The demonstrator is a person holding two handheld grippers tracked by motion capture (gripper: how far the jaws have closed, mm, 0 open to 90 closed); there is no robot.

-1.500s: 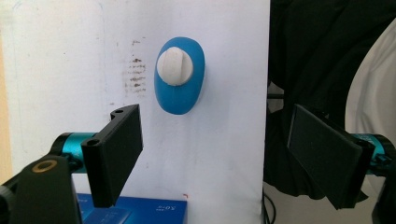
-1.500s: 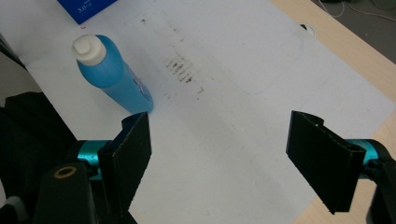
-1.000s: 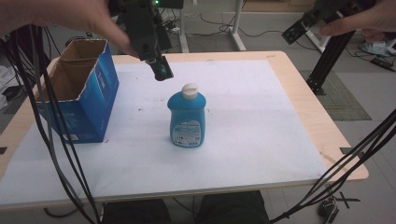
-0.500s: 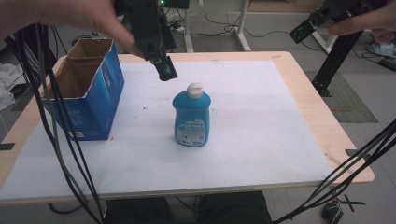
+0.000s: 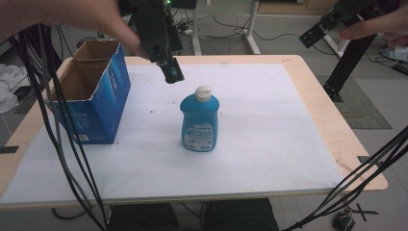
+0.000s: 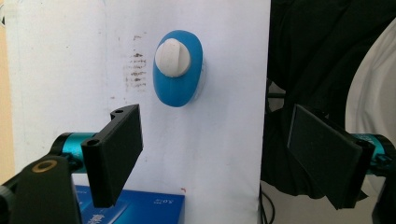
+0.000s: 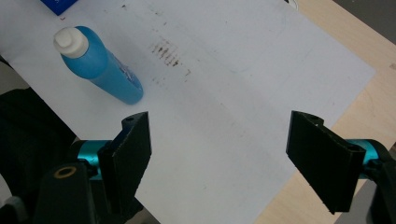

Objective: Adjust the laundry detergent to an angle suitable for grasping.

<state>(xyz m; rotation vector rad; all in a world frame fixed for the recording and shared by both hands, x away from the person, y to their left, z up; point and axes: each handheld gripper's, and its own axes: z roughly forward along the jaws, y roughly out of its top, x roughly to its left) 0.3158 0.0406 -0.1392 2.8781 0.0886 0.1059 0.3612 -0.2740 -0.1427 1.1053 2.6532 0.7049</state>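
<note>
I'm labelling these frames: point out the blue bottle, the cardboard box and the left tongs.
blue bottle (image 5: 199,126): high view, front label.
cardboard box (image 5: 107,105): high view, blue side wall.
left tongs (image 6: 212,154): left gripper view, midway between the tips.

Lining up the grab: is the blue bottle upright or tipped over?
Upright. The blue bottle stands on its base on the white sheet, white cap on top, label facing the camera.

Glossy plastic bottle (image 5: 199,120); matt paper sheet (image 5: 269,130); cardboard box (image 5: 91,96).

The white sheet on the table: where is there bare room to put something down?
Most of the white sheet is bare: everything right of the blue bottle and the strip in front of it. It is tighter on the left, between the bottle and the open cardboard box.
</note>
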